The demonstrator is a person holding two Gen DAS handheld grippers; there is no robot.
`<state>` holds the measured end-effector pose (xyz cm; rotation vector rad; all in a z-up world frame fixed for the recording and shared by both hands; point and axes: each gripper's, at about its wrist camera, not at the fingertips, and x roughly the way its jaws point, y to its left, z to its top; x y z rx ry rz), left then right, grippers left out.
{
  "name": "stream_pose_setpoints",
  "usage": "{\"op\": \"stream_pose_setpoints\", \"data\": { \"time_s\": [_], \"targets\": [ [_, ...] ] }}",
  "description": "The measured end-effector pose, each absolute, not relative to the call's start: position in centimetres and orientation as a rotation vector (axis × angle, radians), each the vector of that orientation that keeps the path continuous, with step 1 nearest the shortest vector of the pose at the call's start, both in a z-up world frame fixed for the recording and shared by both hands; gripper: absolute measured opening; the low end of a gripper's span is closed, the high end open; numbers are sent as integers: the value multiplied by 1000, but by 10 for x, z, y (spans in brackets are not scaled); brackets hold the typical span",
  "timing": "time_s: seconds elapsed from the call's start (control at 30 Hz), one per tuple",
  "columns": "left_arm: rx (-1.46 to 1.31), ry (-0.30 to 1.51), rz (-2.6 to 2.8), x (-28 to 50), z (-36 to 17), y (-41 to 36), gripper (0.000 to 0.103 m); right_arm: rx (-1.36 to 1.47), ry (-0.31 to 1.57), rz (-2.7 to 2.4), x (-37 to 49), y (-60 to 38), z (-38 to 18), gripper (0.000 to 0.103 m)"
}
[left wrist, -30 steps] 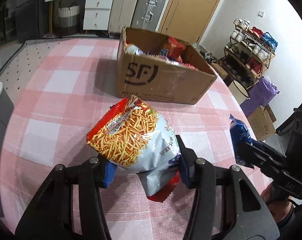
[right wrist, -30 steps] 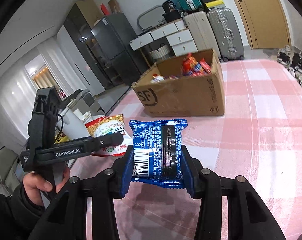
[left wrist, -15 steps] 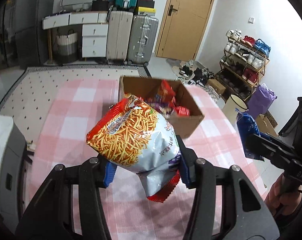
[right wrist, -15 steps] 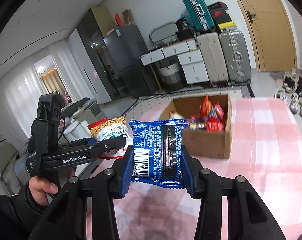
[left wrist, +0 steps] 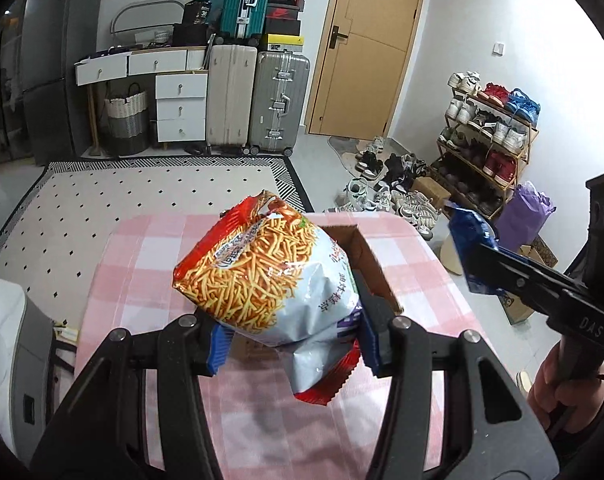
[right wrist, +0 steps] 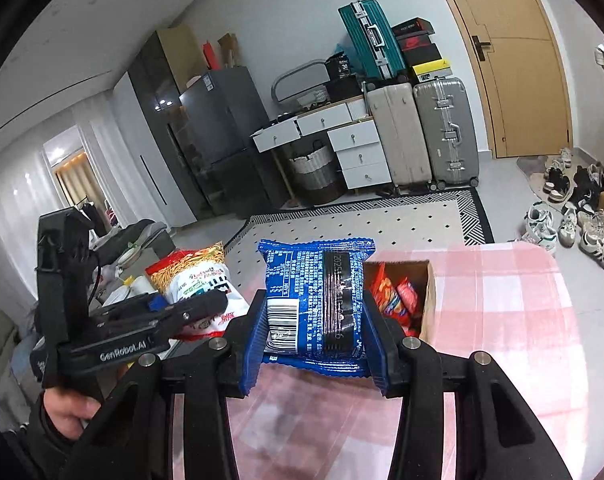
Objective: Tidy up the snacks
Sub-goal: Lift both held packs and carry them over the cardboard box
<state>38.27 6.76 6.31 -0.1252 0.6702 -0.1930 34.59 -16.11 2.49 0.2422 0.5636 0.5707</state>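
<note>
Both grippers are rising since a second ago: the left gripper point(left wrist: 293, 344) is pinching the noodle bag point(left wrist: 269, 280), the right gripper point(right wrist: 314, 348) the blue pack point(right wrist: 318, 300), both now above the box point(right wrist: 414, 292) ahead, seemingly ready for dropping in

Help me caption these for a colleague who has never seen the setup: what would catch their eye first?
First, the puffy red-and-white bag of fried noodle sticks, clamped in the left gripper and filling the centre of its view, above the pink checked tablecloth. Next, the crinkly blue foil snack packet pinched in the right gripper. Behind both sits an open brown cardboard box with red snack packs inside.
</note>
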Motion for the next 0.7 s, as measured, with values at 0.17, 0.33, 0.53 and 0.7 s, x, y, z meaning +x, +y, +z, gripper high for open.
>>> {"op": "stream_pose_setpoints", "data": {
  "time_s": [0.17, 0.33, 0.53, 0.7],
  "targets": [
    [-111, 689, -185, 422, 61, 54, 48, 248, 580, 567, 376, -160, 27, 44],
    [-105, 716, -184, 461, 55, 47, 48, 249, 601, 566, 407, -156, 20, 44],
    [-98, 759, -181, 506, 36, 39, 48, 245, 624, 563, 436, -151, 8, 44],
    [-95, 778, -185, 537, 20, 33, 48, 237, 644, 560, 455, -145, -6, 44]
  ]
}}
